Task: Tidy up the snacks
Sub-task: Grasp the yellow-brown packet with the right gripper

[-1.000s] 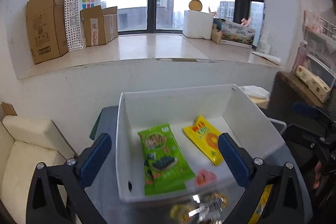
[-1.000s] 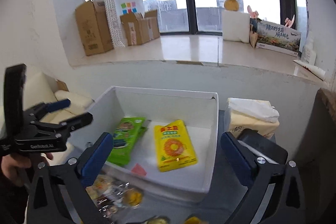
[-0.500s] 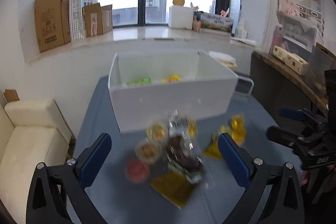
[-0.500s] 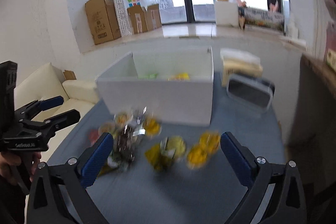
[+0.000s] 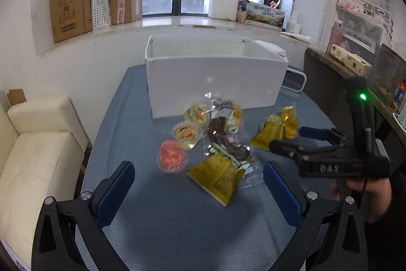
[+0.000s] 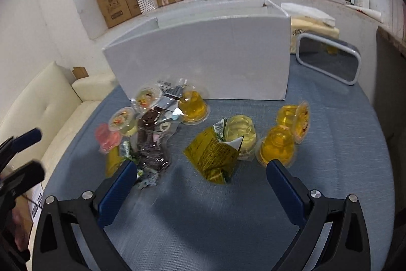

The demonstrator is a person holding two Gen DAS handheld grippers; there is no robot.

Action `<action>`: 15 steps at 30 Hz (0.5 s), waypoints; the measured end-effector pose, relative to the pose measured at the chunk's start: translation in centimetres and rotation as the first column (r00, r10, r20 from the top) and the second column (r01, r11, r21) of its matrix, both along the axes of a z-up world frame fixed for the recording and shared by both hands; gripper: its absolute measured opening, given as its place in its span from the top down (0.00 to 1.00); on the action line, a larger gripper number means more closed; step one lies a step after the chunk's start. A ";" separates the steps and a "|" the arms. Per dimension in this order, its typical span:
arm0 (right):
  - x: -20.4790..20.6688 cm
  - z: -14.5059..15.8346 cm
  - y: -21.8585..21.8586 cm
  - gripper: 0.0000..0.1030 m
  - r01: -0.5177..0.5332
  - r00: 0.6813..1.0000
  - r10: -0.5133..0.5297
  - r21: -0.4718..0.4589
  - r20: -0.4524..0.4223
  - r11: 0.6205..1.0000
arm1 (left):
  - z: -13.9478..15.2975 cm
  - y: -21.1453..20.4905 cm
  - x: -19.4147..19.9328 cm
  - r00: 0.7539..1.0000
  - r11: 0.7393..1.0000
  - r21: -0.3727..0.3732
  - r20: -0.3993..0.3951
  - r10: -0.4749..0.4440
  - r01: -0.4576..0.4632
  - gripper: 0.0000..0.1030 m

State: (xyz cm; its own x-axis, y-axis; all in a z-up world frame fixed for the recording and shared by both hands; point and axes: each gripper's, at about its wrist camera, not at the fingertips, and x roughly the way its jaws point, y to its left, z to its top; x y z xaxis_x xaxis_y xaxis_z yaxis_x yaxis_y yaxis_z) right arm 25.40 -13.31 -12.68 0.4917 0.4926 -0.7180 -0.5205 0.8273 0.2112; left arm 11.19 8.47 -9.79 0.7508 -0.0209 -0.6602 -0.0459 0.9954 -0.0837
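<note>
We hold our left gripper (image 5: pixel 199 184) and right gripper (image 6: pixel 199 183) above the blue table (image 6: pixel 203 220), both with jaws spread wide and nothing between them. The snacks lie loose in front of the white box (image 6: pixel 203 60): jelly cups (image 6: pixel 277 147), a yellow packet (image 6: pixel 212 156), a dark wrapped bar (image 5: pixel 225 141) and a pink cup (image 5: pixel 171 156)
</note>
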 end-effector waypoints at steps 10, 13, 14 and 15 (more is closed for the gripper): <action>2.6 -2.2 1.7 0.58 0.015 0.998 -0.018 -0.055 -0.055 0.998 | -1.8 0.4 0.3 0.999 1.000 -0.017 -0.046 -0.013 0.012 0.00; 2.5 -2.0 1.5 0.61 0.020 0.998 -0.023 -0.047 -0.063 0.999 | -1.9 0.1 0.6 0.998 0.999 -0.012 -0.047 -0.031 0.030 0.00; 2.4 -1.9 1.4 0.62 0.020 0.998 -0.023 -0.046 -0.061 0.999 | -2.0 0.0 0.8 0.998 0.999 -0.016 -0.048 -0.043 0.042 0.00; 2.3 -1.6 1.2 0.62 0.019 0.998 -0.021 -0.042 -0.063 0.999 | -2.2 -0.1 0.9 0.997 0.998 -0.020 -0.050 -0.054 0.053 0.00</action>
State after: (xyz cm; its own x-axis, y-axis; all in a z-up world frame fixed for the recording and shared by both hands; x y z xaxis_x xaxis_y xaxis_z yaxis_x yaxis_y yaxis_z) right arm 27.66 -12.12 -14.31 0.4543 0.4526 -0.7673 -0.4905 0.8461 0.2086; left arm 12.08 8.38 -11.95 0.7139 -0.0724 -0.6965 0.0024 0.9949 -0.1009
